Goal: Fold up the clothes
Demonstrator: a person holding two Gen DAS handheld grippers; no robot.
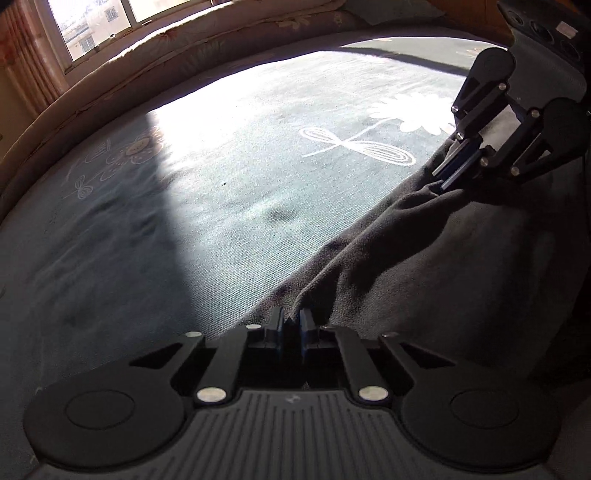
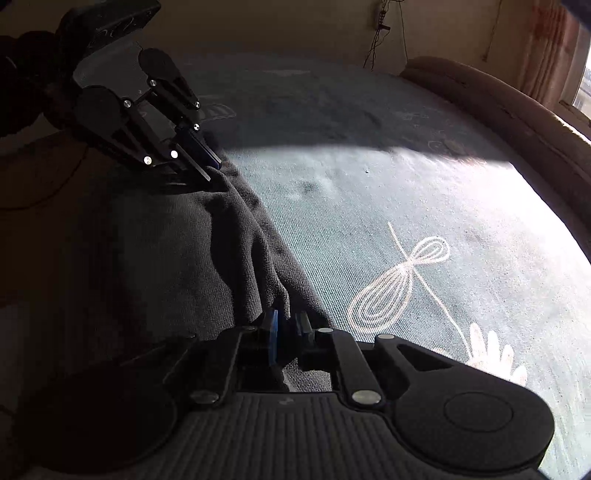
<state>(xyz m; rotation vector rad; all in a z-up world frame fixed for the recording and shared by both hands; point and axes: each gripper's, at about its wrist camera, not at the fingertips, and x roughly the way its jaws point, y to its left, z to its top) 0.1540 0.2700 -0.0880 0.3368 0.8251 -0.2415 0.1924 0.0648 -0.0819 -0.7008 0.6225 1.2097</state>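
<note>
A dark grey garment [image 1: 436,258] lies along the near side of a blue-grey bedspread [image 1: 240,177]. My left gripper [image 1: 291,319] is shut on one corner of the garment's edge, at the bottom of the left wrist view. My right gripper [image 1: 448,173] shows at the upper right of that view, shut on the other end of the same edge. In the right wrist view the right gripper [image 2: 288,321] pinches a fold of the garment [image 2: 192,240], and the left gripper [image 2: 212,168] grips the cloth at the upper left. The edge runs slightly bunched between the two.
The bedspread carries white embroidered dragonflies [image 2: 402,277] and flowers [image 1: 410,110], with a bright sunlit patch across its middle. A rolled quilt [image 1: 155,62] borders the far side under a window [image 1: 96,26]. Cables [image 2: 380,26] hang on the wall.
</note>
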